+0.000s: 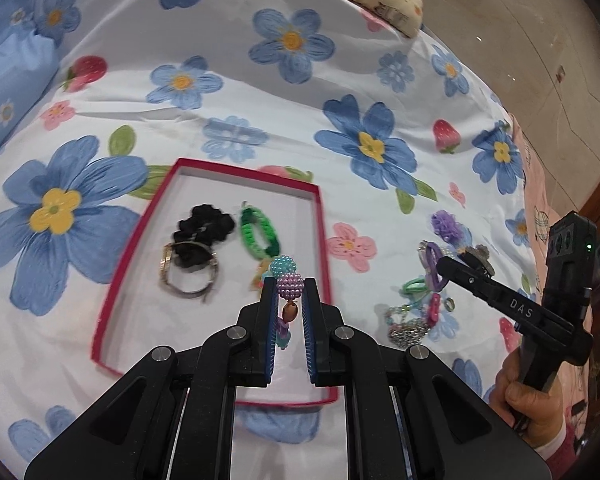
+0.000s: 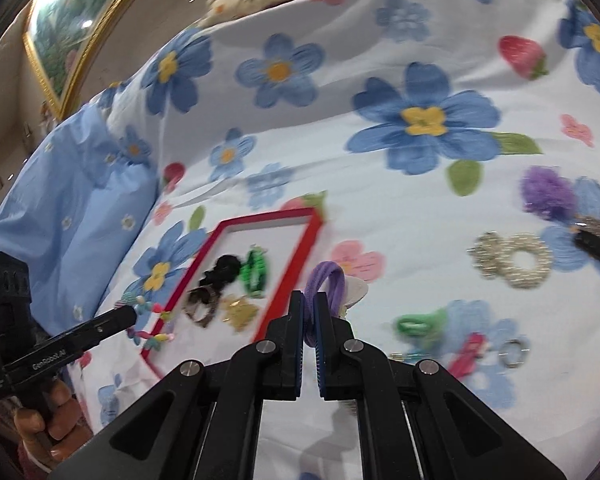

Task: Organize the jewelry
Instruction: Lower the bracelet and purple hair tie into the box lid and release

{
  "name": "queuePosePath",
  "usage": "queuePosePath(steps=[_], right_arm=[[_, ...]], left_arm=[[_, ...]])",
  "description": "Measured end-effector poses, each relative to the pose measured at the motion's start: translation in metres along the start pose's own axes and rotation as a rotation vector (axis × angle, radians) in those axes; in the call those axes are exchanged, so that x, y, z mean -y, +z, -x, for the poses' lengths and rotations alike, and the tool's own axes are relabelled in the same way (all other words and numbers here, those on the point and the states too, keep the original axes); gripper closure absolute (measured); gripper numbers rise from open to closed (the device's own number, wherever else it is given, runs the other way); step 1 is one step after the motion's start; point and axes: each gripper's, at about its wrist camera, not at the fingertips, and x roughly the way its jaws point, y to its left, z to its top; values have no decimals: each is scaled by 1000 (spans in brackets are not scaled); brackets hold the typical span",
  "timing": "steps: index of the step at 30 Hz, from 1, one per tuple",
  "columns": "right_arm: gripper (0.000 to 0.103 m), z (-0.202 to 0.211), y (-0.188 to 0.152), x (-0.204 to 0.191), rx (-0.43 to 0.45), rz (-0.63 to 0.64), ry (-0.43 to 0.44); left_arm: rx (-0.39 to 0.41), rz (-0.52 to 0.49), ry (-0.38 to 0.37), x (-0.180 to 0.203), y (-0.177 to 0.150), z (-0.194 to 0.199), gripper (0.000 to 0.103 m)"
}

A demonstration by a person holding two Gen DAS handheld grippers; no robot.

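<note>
A red-rimmed box [image 1: 244, 174] lies on the flowered bedspread and holds a black scrunchie [image 1: 204, 226], a green bracelet [image 1: 254, 234] and a metal watch [image 1: 188, 272]. My left gripper [image 1: 292, 292] hangs over the box's near right part, shut on a colourful beaded bracelet [image 1: 290, 284] with teal and purple bead balls. In the right wrist view my right gripper [image 2: 310, 300] is shut on a purple hair tie [image 2: 324, 276], lifted off the bedspread just right of the box [image 2: 308, 232]. The left gripper [image 2: 128, 314] shows there with the beaded bracelet [image 2: 152, 334] dangling from it.
Loose pieces lie right of the box: a purple fluffy scrunchie [image 2: 548, 192], a pearl scrunchie [image 2: 512, 258], a black headband [image 2: 596, 248], a green tie [image 2: 416, 324], a pink clip [image 2: 468, 354], a small ring [image 2: 514, 352], a silver chain [image 1: 408, 328]. A blue pillow [image 2: 80, 200] lies left.
</note>
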Motion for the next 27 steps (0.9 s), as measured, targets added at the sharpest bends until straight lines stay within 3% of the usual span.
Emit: queuePosePath(steps=[8,14,21,27], right_arm=[[99,-35,-9,-56,-65,81,83],[99,-73,-21,-86,-153,144,104],[98,-114,-43,-96,-264,185,88],[98,-132,-50,-97,-303,184,87]], left_arm=[[-16,32,32,-33,-6,-4,93],[-72,61,51,-57,-16,-27,93],[-128,75,69,-72,-24,-55,93],[-152,86,89,-80,-26,-68,93]])
